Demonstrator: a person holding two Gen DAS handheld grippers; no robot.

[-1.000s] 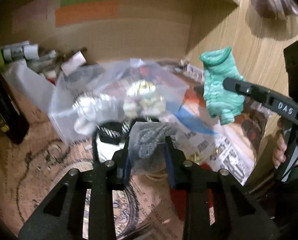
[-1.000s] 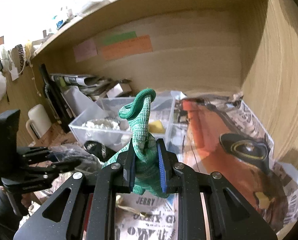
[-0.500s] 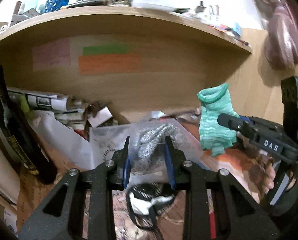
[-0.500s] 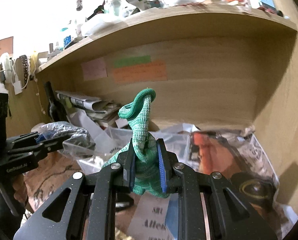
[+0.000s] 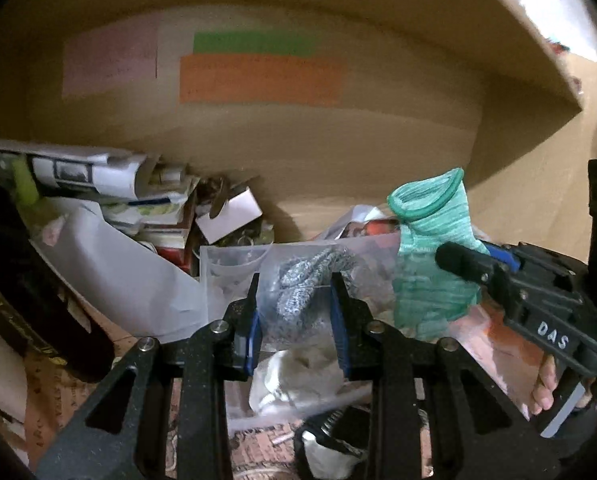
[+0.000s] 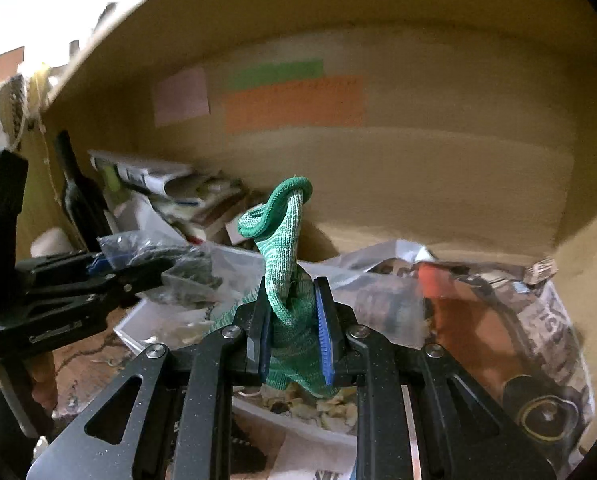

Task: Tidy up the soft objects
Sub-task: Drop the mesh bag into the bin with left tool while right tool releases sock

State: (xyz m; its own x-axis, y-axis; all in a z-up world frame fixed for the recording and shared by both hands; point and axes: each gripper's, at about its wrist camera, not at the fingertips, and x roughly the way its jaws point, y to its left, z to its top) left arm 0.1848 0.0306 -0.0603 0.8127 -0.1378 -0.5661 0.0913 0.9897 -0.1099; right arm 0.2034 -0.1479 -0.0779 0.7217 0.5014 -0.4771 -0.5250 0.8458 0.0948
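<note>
Clear bin [image 5: 234, 256] sits beside stacked papers [image 5: 98, 172].

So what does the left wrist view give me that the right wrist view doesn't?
Only the left wrist view: the grey knit item inside its clear bag, seen between the left hand-held gripper's pads, and the white cloth below.
Only the right wrist view: the dark bottle at left and the newspaper at right.
Both: the green knit glove clamped in the right hand-held gripper, the clear plastic bin, and the orange note on the wall.
</note>
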